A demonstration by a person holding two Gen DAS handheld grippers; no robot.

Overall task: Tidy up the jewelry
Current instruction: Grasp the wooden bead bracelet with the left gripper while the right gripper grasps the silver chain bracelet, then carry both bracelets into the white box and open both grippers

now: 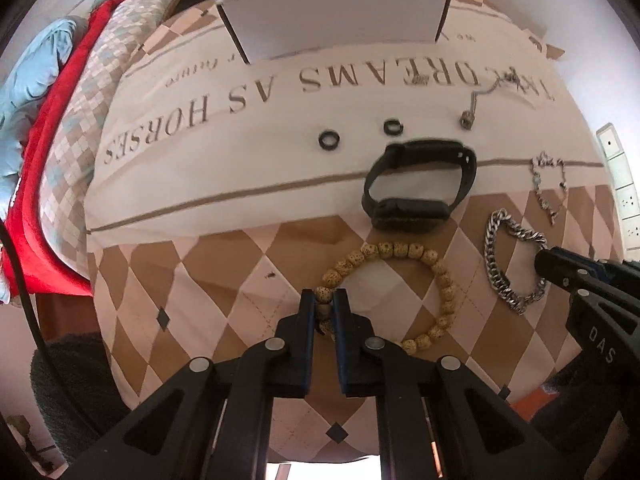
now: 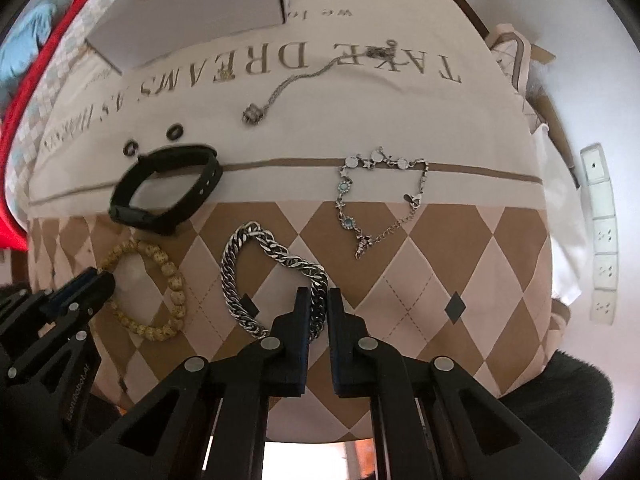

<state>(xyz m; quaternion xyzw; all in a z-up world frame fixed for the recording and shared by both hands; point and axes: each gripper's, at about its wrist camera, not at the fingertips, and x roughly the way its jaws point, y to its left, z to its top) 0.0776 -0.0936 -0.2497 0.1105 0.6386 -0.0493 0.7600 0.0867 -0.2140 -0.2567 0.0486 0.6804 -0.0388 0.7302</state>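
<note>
While our left gripper (image 1: 324, 300) pinches the beaded bracelet (image 1: 400, 250), our right gripper (image 2: 319, 300) clamps the silver chain bracelet (image 2: 240, 256). Both lie on the diamond-patterned cloth (image 2: 440, 240).

A bed is covered w/ a quilt (image 1: 224, 280) in tan & pale-pink diamonds, crossed by a cream band printed "TAKE DREAMS AS HORSES" in brown letters. Bedding is piled along the left edge — a red blanket (image 1: 52, 152), a small-check quilt (image 1: 116, 64) and light-blue fabric (image 1: 36, 64). A plain white wall (image 2: 540, 12) is seen beyond the bed's far side, w/ a white multi-outlet power strip (image 2: 600, 232) at the right. Soft, even daylight is cast over everything — no hard shadows.
</note>
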